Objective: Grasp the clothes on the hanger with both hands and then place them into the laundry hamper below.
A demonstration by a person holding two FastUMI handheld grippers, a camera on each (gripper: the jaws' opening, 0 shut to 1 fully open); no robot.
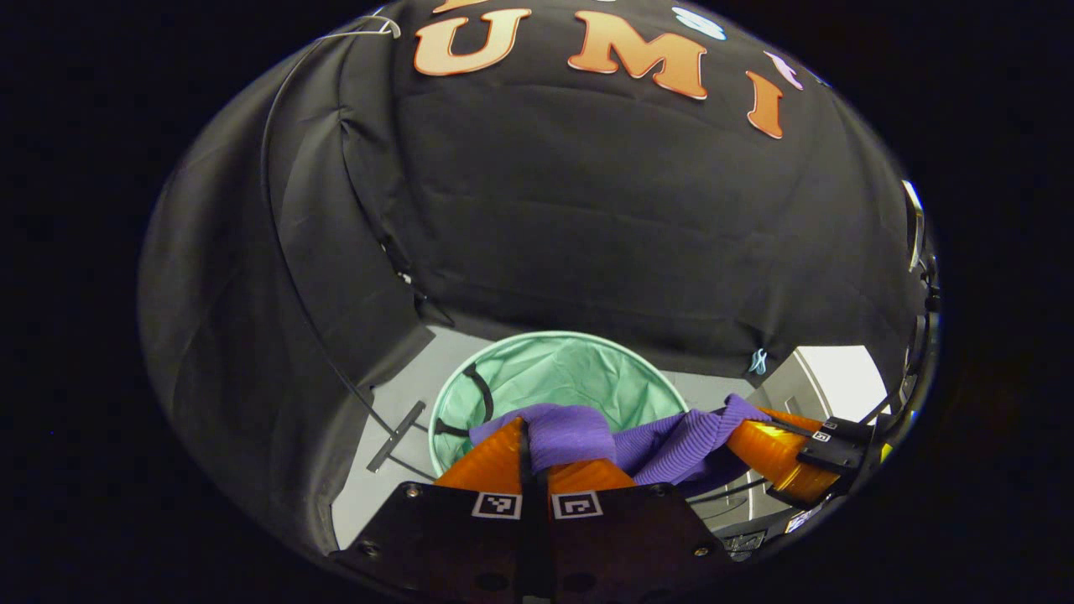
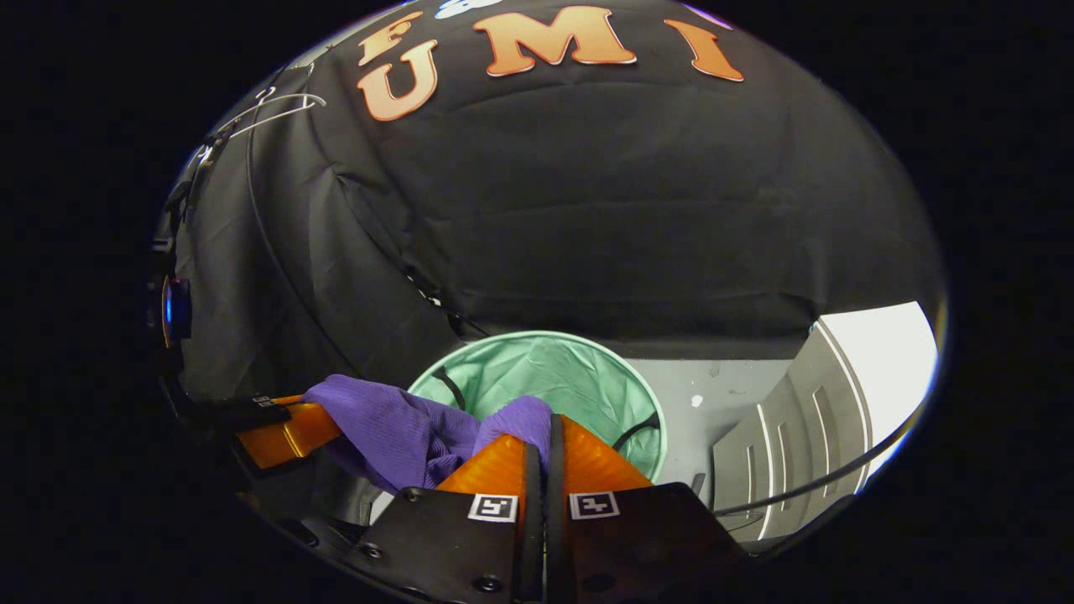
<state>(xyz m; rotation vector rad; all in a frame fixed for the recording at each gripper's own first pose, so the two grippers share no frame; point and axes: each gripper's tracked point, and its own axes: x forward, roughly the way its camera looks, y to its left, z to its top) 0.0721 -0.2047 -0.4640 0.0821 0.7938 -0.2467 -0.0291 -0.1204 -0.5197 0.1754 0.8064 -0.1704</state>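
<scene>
The purple cloth (image 1: pixel 663 445) is a soft knitted piece of clothing, and it is held up in the air by two grippers, one at each end. In the left gripper view, the left gripper (image 1: pixel 534 449) has its two orange fingers closed tight together, with a bunch of the purple cloth pinched between them and puffing out over the tips. Farther off to the side in that same view is the right gripper (image 1: pixel 776 453), and the cloth runs across to it like a little bridge. In the right gripper view, the right gripper's own fingers are also closed tight, and a lump of purple cloth sticks up between them. Two holds keep the cloth spread out, so it does not flop or drag, and I think that makes it easy to steer it over the opening. The laundry hamper (image 2: pixel 646 411) is round and pale green, and it sits on the grey floor (image 2: pixel 722 386) just below and in front of the grippers. Its mouth is wide open. The part of its inside that can be seen looks bare, with just green lining and dark strap handles, though the cloth and the fingers hide the near part. The cloth hangs above the near rim and is not inside yet. I think the next thing is to lower it and let go.
</scene>
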